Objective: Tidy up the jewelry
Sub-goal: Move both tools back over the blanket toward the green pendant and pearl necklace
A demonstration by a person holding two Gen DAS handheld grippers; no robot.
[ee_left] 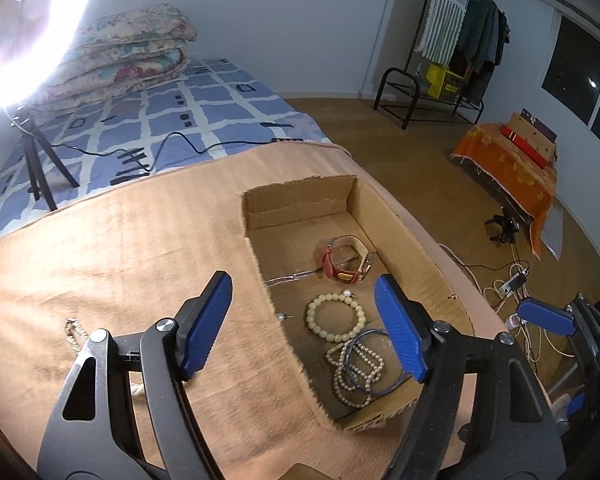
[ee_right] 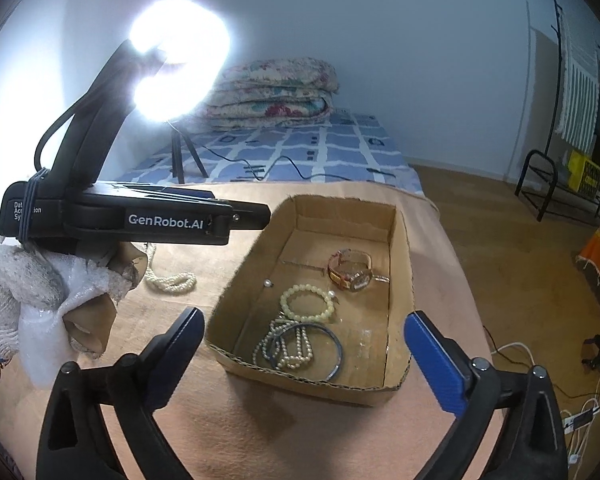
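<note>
Both tongs, left tongs (ee_left: pixel 300 320) and right tongs (ee_right: pixel 304 356), hang wide and empty over the cardboard box (ee_right: pixel 400 280) holding bracelets and a watch (ee_right: pixel 350 270). One pearl necklace (ee_right: pixel 170 280) lies on the table beyond; a shallow pinch could drop its loose strands

The open-topped cardboard box (ee_right: pixel 400 264) leaves bare floor along its right wall and far end. A watch (ee_right: pixel 350 270), bead bracelet (ee_right: pixel 306 302) and tangled pearls (ee_right: pixel 290 344) crowd its left half; the left gripper (ee_right: pixel 140 220) hangs beside its left wall.
</note>
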